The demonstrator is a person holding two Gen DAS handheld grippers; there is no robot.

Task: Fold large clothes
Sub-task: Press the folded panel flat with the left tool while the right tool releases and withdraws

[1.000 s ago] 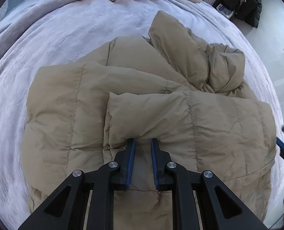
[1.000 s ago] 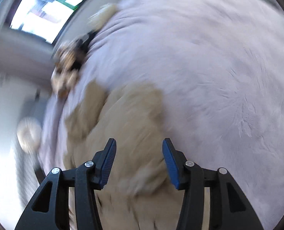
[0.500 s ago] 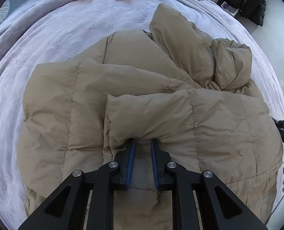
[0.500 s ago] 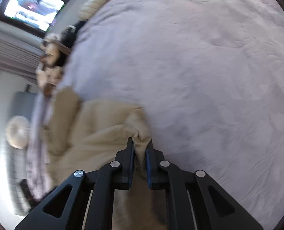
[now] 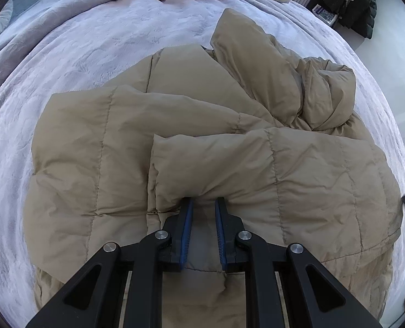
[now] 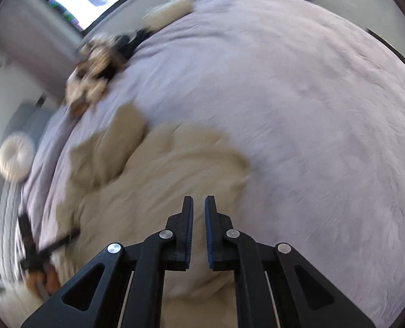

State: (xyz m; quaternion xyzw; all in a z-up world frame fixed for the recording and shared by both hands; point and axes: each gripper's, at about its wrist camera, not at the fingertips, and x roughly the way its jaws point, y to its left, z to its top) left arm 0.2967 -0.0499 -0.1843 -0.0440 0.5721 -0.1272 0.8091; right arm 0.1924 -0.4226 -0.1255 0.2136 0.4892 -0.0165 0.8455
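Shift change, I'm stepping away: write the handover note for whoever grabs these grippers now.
Left gripper: shut on the tan puffer jacket at its near edge, below the folded-in sleeve.
Right gripper: jaws just closed to a slit over the jacket's side; too blurred to confirm fabric is pinched.
Jacket lies on the lilac bedspread.
Done: one sleeve folded across.
Left: hood and other sleeve are bunched; fold the body.

Far clothes pile (image 6: 93,65) — motion-blurred, unreadable

jacket (image 5: 207,164): matt quilted cloth | bedspread (image 5: 93,49): plush fuzzy cloth | left gripper (image 5: 203,202): matt black plastic
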